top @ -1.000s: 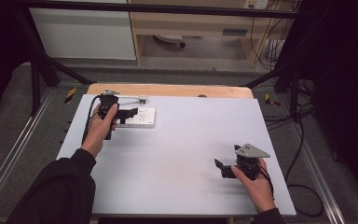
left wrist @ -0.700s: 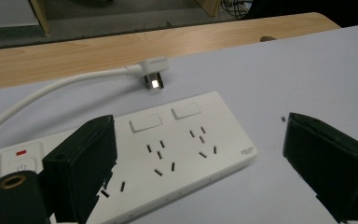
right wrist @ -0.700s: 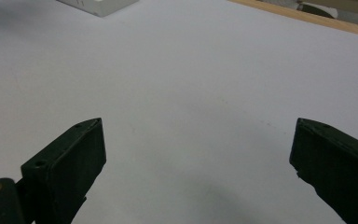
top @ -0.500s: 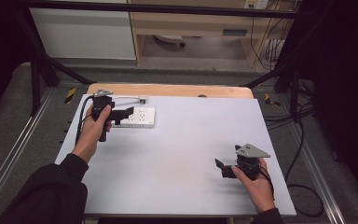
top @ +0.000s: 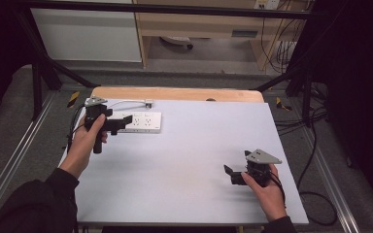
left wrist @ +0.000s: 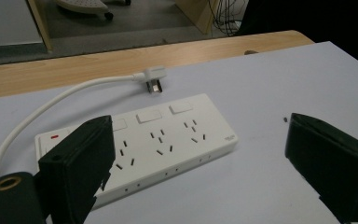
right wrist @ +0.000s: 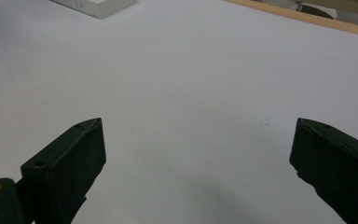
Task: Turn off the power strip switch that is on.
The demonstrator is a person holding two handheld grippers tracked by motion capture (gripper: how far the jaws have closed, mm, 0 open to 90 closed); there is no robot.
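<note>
Fingers of your left gripper (left wrist: 198,163) are spread wide, the white plastic power strip (left wrist: 140,140) lying just ahead between them on the pale counter (top: 189,160). Its short white cord (left wrist: 51,105) curls behind, plug (left wrist: 153,80) loose; closing off-centre could skate the smooth casing away. Your right gripper (right wrist: 198,172) is spread too, holding nothing.

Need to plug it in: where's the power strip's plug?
High view: the plug lies far-left on the table, just behind the power strip, near the wooden edge.
</note>
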